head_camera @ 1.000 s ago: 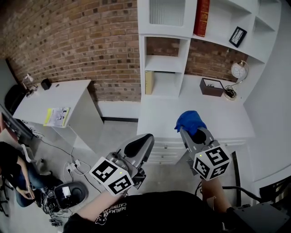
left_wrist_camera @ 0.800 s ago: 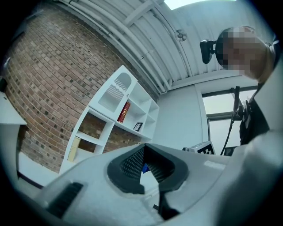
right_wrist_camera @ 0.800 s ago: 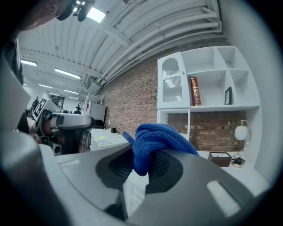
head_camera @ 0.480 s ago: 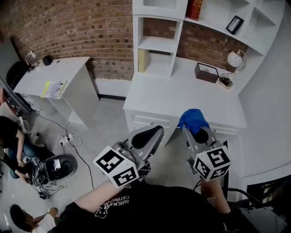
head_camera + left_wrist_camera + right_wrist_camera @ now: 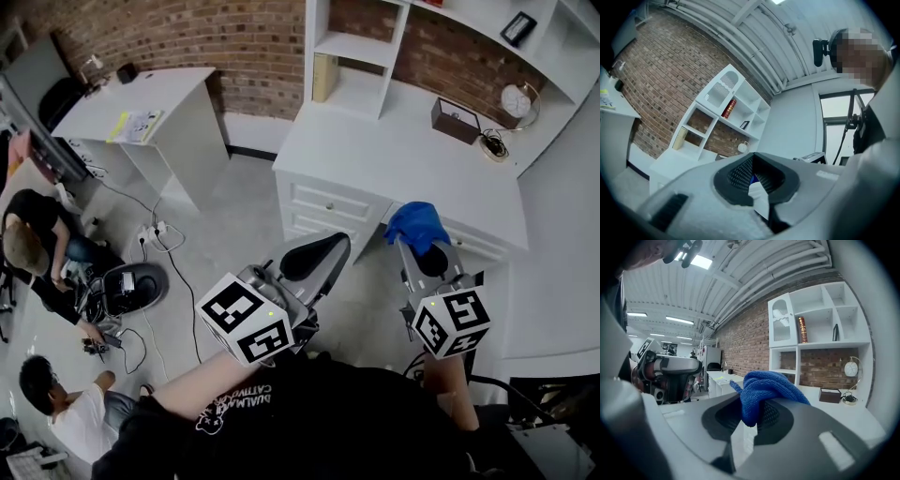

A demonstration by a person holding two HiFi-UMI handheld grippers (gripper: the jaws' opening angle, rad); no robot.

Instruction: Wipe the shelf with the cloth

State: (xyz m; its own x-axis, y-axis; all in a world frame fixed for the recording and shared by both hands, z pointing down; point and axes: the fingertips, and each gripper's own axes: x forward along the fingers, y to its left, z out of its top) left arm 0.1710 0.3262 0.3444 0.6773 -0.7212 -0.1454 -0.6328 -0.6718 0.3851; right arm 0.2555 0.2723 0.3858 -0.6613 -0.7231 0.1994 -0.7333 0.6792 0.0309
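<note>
A blue cloth [image 5: 419, 228] is bunched up in my right gripper [image 5: 424, 246], which is shut on it and hangs over the floor in front of the white drawer cabinet [image 5: 394, 164]. In the right gripper view the cloth [image 5: 768, 385] bulges out over the closed jaws of that gripper [image 5: 752, 417]. My left gripper [image 5: 317, 257] is held beside it, shut, with nothing in it; its own view shows the pads [image 5: 740, 172] close together. The white shelf unit [image 5: 361, 56] stands on the cabinet's back, well beyond both grippers, and shows again as a shelf unit [image 5: 811, 324] ahead of the right gripper.
On the cabinet top are a dark box [image 5: 455, 120], a round clock [image 5: 516, 98] and a cable coil. A tan book [image 5: 325, 77] stands in the shelf. A white desk [image 5: 141, 98] stands at the left. Two people [image 5: 28, 248] sit on the floor among cables.
The shelf and cabinet have slid farther away and up in the head view, and more floor and the people show at the left. Both grippers keep their pose; the cloth stays held.
</note>
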